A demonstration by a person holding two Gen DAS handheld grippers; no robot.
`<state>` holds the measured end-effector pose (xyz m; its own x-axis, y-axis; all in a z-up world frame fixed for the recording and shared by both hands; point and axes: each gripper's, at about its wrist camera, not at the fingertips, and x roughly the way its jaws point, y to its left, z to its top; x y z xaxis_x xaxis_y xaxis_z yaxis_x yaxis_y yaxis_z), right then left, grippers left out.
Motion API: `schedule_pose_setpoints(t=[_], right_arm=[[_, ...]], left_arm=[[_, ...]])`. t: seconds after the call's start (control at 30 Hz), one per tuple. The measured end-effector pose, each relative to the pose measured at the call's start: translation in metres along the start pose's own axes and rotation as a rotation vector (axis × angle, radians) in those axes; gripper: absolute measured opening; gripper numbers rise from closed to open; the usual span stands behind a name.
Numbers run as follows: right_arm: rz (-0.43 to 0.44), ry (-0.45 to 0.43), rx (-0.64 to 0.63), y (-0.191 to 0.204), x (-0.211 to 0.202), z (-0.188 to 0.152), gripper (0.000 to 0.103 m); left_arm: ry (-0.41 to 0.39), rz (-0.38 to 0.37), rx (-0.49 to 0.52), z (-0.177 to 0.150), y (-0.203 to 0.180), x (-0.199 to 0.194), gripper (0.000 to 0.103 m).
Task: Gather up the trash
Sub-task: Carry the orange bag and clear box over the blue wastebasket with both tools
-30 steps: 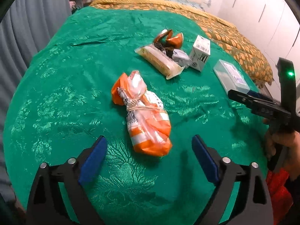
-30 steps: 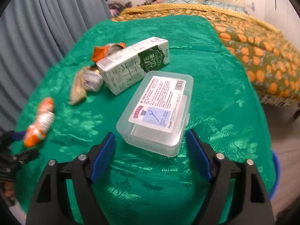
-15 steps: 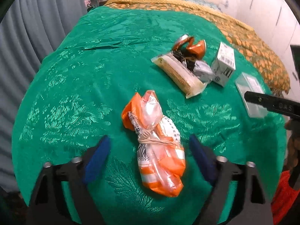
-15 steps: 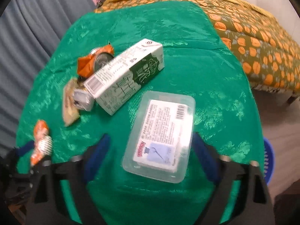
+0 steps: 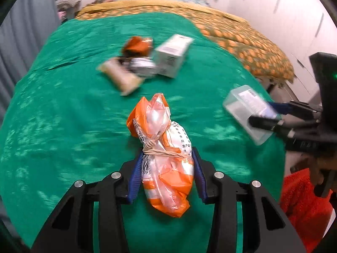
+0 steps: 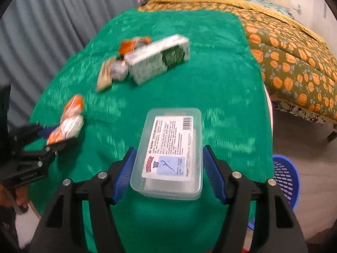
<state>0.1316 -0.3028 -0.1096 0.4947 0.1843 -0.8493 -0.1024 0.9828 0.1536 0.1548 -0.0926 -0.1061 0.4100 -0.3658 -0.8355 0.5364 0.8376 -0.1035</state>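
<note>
An orange and clear plastic bag (image 5: 160, 126), tied with a rubber band, sits between the blue pads of my left gripper (image 5: 167, 154). Its jaws are closing and both pads press on the bag's sides. The same bag (image 6: 71, 122) and left gripper (image 6: 48, 137) show at the left in the right wrist view. My right gripper (image 6: 168, 149) is closing on a clear plastic box (image 6: 172, 126) with a printed label, pads against its long sides. In the left wrist view the box (image 5: 244, 103) hangs tilted in the right gripper (image 5: 261, 113) above the green cloth.
A green cloth (image 5: 63, 116) covers the table. Farther back lie a white and green carton (image 6: 158, 61), an orange wrapper (image 5: 137, 44), a beige packet (image 5: 120, 78) and a silvery wrapper. A blue basket (image 6: 284, 179) stands on the floor at the right, a quilted bed (image 6: 294, 52) beyond.
Both grippers moved forward over their objects and narrowed. The left jaws now clamp the orange bag; the right jaws hold the clear box, which has left the cloth.
</note>
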Motion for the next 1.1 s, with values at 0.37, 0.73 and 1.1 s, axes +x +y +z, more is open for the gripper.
schedule_pose_setpoints(t=[0.37,0.73,1.1], right_arm=[[-0.043,0.037,-0.017,-0.001,0.014,0.009,0.061],[0.028,-0.108,0.138,-0.069,-0.039,-0.002,0.061],[-0.18,-0.144,0.396,-0.245,-0.056,-0.061,0.061]], left_arm=[[0.021,0.069,0.029,0.001,-0.026,0.018,0.064],[0.0,-0.01,0.043,0.016,-0.056,0.015,0.042],[0.03,-0.22,0.204,0.063,-0.219,0.054,0.042]])
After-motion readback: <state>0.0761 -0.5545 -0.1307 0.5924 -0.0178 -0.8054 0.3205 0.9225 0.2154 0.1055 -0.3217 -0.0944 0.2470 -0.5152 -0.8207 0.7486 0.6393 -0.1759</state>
